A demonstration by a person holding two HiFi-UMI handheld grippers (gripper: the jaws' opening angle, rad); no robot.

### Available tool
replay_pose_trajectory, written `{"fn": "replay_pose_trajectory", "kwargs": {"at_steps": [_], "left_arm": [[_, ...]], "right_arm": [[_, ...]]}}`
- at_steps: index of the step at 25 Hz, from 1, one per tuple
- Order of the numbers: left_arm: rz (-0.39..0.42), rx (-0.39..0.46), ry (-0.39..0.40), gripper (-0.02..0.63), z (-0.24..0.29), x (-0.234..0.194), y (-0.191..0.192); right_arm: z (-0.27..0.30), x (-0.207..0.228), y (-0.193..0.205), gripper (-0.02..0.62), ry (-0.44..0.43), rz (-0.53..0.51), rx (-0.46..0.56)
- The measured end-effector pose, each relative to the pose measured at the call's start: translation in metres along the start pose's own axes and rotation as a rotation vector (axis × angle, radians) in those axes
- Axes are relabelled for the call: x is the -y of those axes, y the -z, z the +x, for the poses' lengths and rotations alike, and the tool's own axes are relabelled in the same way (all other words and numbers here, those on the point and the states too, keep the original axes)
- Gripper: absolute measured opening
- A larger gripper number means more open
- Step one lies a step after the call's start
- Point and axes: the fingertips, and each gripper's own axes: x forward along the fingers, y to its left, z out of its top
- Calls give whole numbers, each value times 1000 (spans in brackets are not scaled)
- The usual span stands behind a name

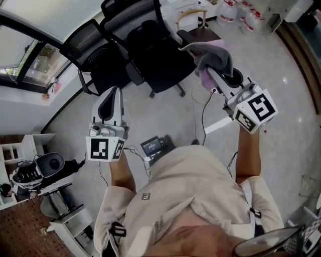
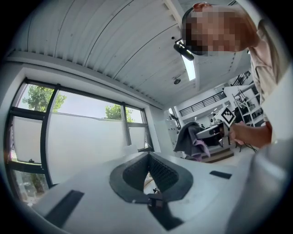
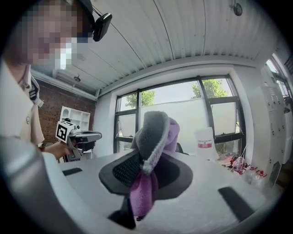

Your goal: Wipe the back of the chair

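Two black office chairs stand side by side ahead of me, the left one (image 1: 89,50) with a mesh back and the right one (image 1: 153,55) with a padded seat. My right gripper (image 1: 214,71) is shut on a grey and purple cloth (image 1: 213,56), raised beside the right chair's armrest. In the right gripper view the cloth (image 3: 155,132) bunches upward from between the fingers (image 3: 126,170) and a purple tail hangs down. My left gripper (image 1: 109,102) points toward the left chair, short of it, its jaws together with nothing between them (image 2: 149,161).
A small device with cables (image 1: 153,146) lies on the floor near my feet. Water jugs (image 1: 241,12) and a wooden chair (image 1: 193,17) stand behind the office chairs. White shelving (image 1: 27,145) and a window wall (image 1: 30,55) are on the left.
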Motion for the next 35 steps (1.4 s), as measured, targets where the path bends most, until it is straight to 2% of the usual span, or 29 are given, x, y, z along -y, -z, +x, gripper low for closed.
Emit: {"fn": "replay_pose_trajectory", "kwargs": {"at_steps": [5, 12, 24, 35], "left_arm": [[9, -23, -34, 6, 6, 6, 4], [0, -27, -49, 6, 39, -30, 24], [-28, 19, 42, 6, 155, -144, 60], [-34, 70, 79, 6, 197, -256, 75]], "right_arm": [[-2, 18, 6, 69, -18, 11, 0], [28, 46, 20, 69, 7, 14, -29], [142, 102, 15, 69, 132, 16, -47], [264, 115, -6, 69, 181, -1, -39]]}}
